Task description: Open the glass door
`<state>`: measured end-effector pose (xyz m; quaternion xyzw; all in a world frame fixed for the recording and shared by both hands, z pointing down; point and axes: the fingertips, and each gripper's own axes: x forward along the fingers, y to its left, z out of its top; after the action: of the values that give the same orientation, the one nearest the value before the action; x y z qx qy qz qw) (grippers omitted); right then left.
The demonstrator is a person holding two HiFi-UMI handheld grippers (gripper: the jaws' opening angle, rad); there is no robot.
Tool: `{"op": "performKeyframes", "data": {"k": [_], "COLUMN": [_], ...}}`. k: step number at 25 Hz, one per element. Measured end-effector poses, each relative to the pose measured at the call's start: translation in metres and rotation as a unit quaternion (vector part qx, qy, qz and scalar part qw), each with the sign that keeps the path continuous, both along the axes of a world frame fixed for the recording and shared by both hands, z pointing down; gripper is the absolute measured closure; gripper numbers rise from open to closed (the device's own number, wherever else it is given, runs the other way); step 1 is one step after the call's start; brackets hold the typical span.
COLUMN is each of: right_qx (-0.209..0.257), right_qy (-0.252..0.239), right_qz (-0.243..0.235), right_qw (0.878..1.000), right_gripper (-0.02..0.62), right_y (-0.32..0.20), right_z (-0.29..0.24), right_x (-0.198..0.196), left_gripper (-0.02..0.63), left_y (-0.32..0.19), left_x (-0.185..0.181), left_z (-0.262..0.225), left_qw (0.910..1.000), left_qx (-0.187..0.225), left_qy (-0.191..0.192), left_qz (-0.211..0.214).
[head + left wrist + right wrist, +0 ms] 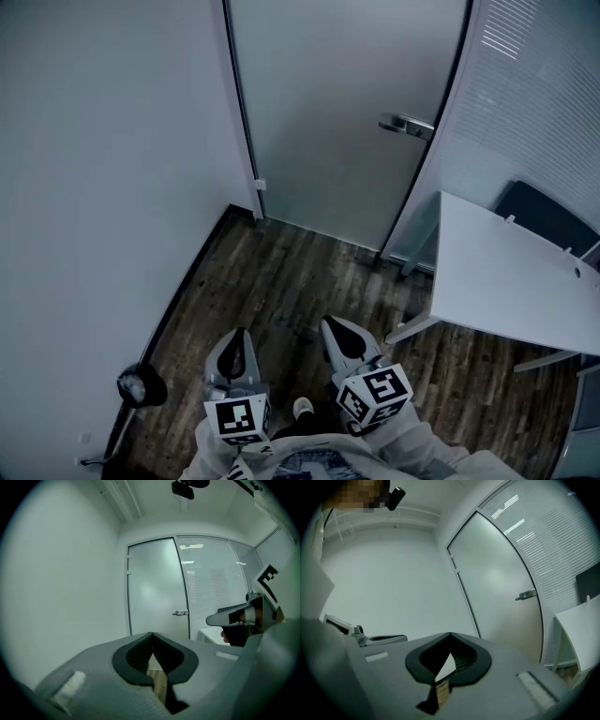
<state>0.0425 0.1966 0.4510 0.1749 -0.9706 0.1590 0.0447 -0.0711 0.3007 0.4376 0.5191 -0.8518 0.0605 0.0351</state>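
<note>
The frosted glass door (pixel 337 112) stands closed ahead, in a dark frame, with its metal lever handle (pixel 408 125) near its right edge. Both grippers are held low over the wood floor, well short of the door. My left gripper (pixel 241 334) is shut with nothing in it, and so is my right gripper (pixel 331 324). From the left gripper view the door (pixel 154 592) and handle (pixel 180 613) are far ahead past the closed tips of the left gripper (pixel 150 633). The right gripper view shows the door (pixel 497 588), its handle (pixel 526 594) and the right gripper (pixel 450 633), closed and empty.
A white wall (pixel 103 169) runs along the left. A white table (pixel 506 272) juts in at the right near the door, with a dark chair (pixel 548 217) behind it. A black round object (pixel 141 386) sits on the floor by the left wall. Glass panels with blinds (pixel 525 84) flank the door's right.
</note>
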Motion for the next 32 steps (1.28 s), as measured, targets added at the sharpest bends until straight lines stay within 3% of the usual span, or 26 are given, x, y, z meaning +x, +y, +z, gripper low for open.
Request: {"op": "performKeyframes", "data": {"k": [5, 17, 23, 32], "right_qx": [0.002, -0.004, -0.008, -0.015], "right_qy": [0.011, 0.021, 0.007, -0.002], "right_qz": [-0.001, 0.012, 0.014, 0.032], "right_qw": [1.000, 1.000, 1.000, 0.999], "right_gripper": [0.591, 0.591, 0.591, 0.591], "right_y": [-0.013, -0.070, -0.125, -0.249], "right_z": [0.002, 0.013, 0.013, 0.009], "right_x": [-0.038, -0.075, -0.111, -0.148], "left_gripper": [0.603, 0.603, 0.603, 0.603], "left_y": [-0.012, -0.064, -0.120, -0.251], "left_x": [-0.041, -0.081, -0.114, -0.151], "left_z": [0.012, 0.021, 0.017, 0.014], "left_qw": [0.9999, 0.9998, 0.9998, 0.9994], "left_qx": [-0.003, 0.001, -0.003, -0.015], "left_qy": [0.012, 0.022, 0.017, 0.008], "left_qz": [0.000, 0.002, 0.006, 0.032]}}
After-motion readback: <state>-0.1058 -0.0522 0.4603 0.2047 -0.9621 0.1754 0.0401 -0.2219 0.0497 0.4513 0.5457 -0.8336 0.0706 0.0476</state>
